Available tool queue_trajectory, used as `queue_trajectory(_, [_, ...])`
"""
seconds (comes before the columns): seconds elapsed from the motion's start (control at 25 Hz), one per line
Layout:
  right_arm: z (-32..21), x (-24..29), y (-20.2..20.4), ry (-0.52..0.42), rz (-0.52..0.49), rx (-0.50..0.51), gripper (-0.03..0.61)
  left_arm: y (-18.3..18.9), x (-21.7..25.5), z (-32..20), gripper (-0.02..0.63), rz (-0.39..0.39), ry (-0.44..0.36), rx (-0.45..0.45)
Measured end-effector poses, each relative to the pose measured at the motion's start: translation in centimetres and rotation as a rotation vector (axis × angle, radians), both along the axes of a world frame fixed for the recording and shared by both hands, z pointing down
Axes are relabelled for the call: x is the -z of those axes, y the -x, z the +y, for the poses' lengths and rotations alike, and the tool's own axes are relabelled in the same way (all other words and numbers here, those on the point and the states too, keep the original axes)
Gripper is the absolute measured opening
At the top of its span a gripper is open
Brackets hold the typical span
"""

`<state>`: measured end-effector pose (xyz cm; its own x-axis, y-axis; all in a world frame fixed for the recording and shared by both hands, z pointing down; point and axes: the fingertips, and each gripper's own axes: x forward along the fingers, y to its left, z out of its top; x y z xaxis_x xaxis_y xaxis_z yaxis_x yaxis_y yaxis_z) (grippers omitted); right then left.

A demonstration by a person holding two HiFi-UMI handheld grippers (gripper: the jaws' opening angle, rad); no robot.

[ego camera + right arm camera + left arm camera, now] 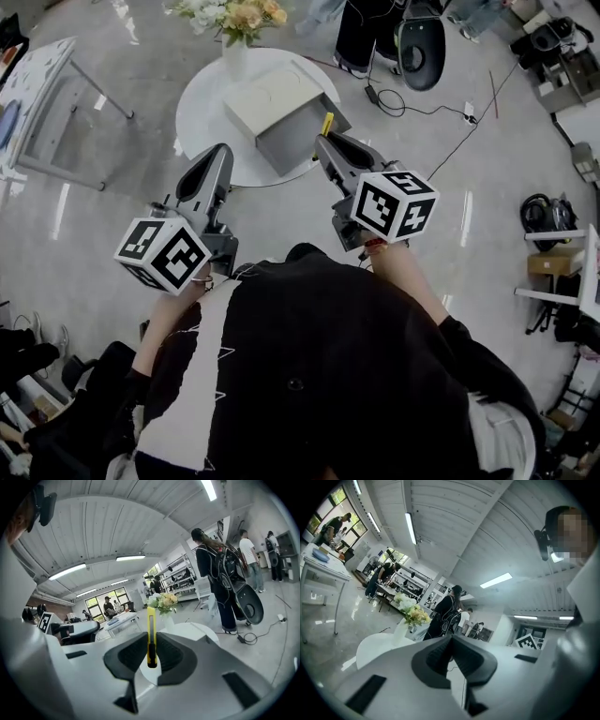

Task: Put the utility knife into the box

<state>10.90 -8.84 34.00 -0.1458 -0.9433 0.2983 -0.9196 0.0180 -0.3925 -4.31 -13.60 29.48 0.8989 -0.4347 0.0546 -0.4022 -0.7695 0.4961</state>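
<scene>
A yellow utility knife (150,637) stands upright between the jaws of my right gripper (151,654), which is shut on it; its yellow tip (326,123) pokes out above that gripper (328,142) in the head view. The open grey-and-white box (285,114) lies on the round white table (211,112), just left of and beyond the knife. My left gripper (218,157) hangs over the table's near left edge, raised and tilted up, its jaws shut with nothing between them (451,641).
A vase of flowers (232,26) stands at the table's far side, behind the box. A folding table (42,94) is at the left. Cables (441,122) and a black stool (419,52) lie on the floor at the right. People stand in the background.
</scene>
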Motion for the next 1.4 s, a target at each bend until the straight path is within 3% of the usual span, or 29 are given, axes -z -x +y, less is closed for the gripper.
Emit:
queue_trajectory(0.24, [-1.1, -3.6, -0.9, 0.078, -0.019, -0.016, 0.06, -0.7, -3.9, -1.8, 0.012, -0.045, 0.059, 0.016])
queue_trajectory(0.52, [-4.1, -7.5, -3.5, 0.173, -0.038, -0.018, 0.06, -0.7, -7.2, -6.0, 0.012, -0.099, 0.097, 0.099])
queue_trajectory(0.96, [-9.2, -10.1, -5.5, 0.262, -0.075, 0.043, 0.061, -0.8, -8.0, -10.1, 0.012, -0.123, 0.143, 0.177])
queue_trajectory(1.4, [-11.0, -15.4, -7.1, 0.428, 0.006, 0.114, 0.061, -0.2, -7.8, -12.9, 0.012, -0.122, 0.148, 0.257])
